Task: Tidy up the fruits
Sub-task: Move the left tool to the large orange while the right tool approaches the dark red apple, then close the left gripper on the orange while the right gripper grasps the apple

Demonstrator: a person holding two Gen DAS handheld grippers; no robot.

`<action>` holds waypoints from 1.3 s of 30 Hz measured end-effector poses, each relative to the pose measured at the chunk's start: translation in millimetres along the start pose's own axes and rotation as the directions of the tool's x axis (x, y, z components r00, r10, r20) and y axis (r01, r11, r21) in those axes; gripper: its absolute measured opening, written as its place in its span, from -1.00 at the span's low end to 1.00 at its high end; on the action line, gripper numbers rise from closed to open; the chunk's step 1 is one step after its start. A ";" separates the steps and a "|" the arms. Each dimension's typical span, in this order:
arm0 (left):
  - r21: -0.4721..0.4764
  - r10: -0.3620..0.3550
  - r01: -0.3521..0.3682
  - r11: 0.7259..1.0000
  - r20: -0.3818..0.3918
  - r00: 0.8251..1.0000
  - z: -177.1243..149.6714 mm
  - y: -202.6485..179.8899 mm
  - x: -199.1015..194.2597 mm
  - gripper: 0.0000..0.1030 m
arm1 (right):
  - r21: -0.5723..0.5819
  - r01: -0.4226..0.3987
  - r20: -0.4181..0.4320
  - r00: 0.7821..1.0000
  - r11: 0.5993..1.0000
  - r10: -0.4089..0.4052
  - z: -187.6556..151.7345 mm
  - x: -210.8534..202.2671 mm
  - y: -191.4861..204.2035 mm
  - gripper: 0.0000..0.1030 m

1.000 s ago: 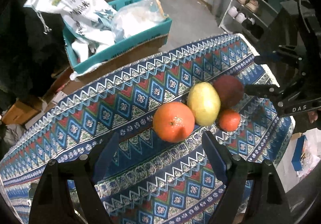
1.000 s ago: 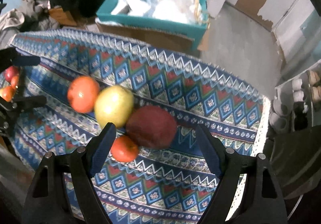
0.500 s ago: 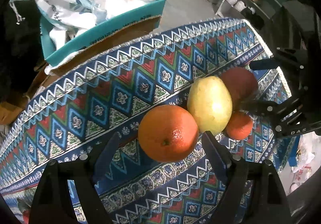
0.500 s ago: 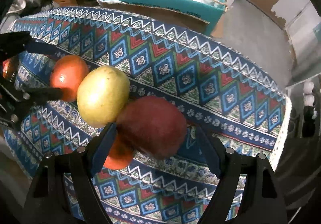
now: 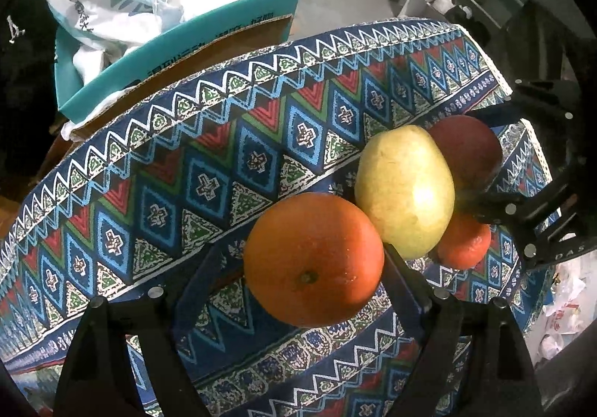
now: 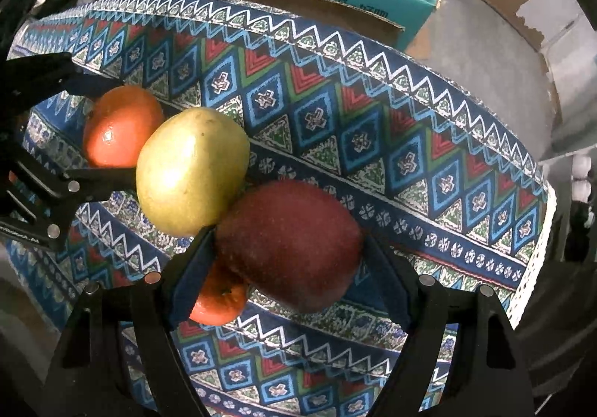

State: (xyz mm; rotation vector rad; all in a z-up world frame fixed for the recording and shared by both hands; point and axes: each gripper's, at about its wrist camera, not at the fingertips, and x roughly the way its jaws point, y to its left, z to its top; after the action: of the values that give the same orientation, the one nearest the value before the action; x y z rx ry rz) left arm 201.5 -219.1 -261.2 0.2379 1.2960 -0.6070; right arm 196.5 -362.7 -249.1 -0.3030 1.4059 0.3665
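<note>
We see a bright orange (image 5: 313, 260) beside a yellow-green pear (image 5: 405, 193), a dark red apple (image 6: 289, 245) and a small orange-red tangerine (image 6: 218, 299). The tablecloth (image 5: 168, 163) shows blue, red, green and white diamonds and zigzags. In the upper left, a teal box (image 5: 179, 40) holds white bags (image 5: 100, 2).

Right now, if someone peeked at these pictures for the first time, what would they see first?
Probably the fruit bunched together on the bright zigzag tablecloth: a big orange, a yellow pear, a dark red apple and a small tangerine. The left gripper straddles the orange and the right gripper straddles the apple. Behind the table sits a teal box stuffed with plastic bags.
</note>
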 end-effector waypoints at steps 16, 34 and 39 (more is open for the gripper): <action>0.002 0.069 -0.069 0.998 0.041 0.997 -33.0 -6.1 -19.0 0.35 | 0.057 0.065 0.099 0.993 0.996 -0.070 -15.2 13.0 9.3 0.56; -0.042 0.117 -0.113 0.993 0.133 0.984 -65.2 -11.0 -80.9 0.35 | 0.161 0.096 0.248 0.959 0.982 -0.134 -45.8 -49.9 20.5 0.54; -0.053 0.116 -0.109 0.993 0.163 0.980 -73.6 -16.2 -104.7 0.35 | 0.180 0.063 0.283 0.952 0.982 -0.113 -48.4 -72.3 19.3 0.54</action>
State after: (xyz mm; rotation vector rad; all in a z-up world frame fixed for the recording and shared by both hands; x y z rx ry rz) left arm 116.9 -166.2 -179.5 0.2184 1.1259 -0.4908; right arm 135.8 -370.4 -184.2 -0.1636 1.1195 0.2066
